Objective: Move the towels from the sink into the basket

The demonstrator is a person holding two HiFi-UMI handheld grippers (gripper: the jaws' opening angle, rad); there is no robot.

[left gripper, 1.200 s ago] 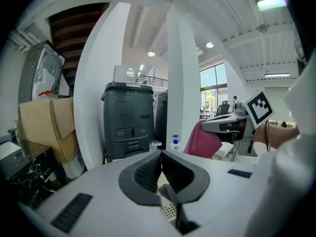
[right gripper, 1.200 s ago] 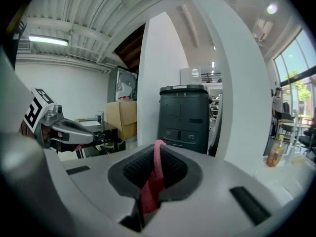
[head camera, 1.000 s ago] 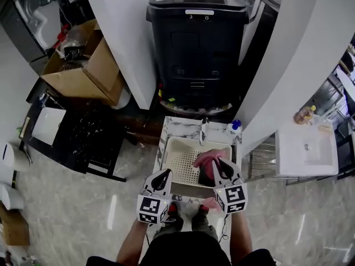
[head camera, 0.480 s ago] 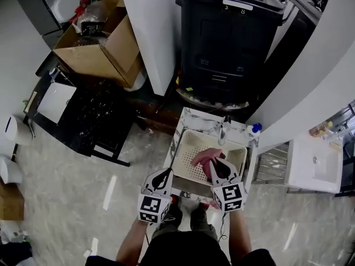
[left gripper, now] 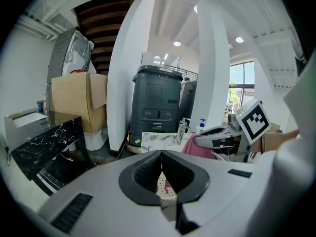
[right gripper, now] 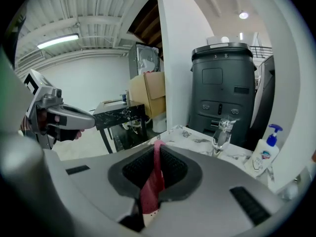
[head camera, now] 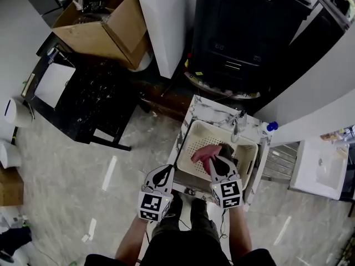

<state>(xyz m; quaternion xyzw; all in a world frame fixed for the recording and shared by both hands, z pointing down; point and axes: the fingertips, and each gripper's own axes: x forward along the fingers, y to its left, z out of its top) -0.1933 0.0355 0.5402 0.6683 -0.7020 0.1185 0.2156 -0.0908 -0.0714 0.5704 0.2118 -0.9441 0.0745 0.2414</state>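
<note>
A pink towel [head camera: 204,153] hangs bunched over a cream perforated basin [head camera: 191,154] set in the marble sink stand [head camera: 206,108]. A dark towel [head camera: 228,148] lies beside it in the basin. My right gripper [head camera: 218,160] is shut on the pink towel, and a fold of that pink towel [right gripper: 154,176] is pinched between its jaws. My left gripper [head camera: 166,174] hovers at the basin's near left corner, shut and holding nothing. From the left gripper [left gripper: 161,158] view the pink towel [left gripper: 190,144] shows beyond the closed jaws.
A faucet [head camera: 239,121] and a soap bottle [head camera: 269,127] stand at the back of the sink stand. A big black bin [head camera: 249,32] is behind it, with a cardboard box [head camera: 105,26] and a black marble table [head camera: 83,101] to the left. A white washbasin [head camera: 324,168] is at the right.
The head view has swung, so the sink stand now sits further right in the picture. The right gripper stays shut on the pink towel over the basin; the left gripper stays beside it.
</note>
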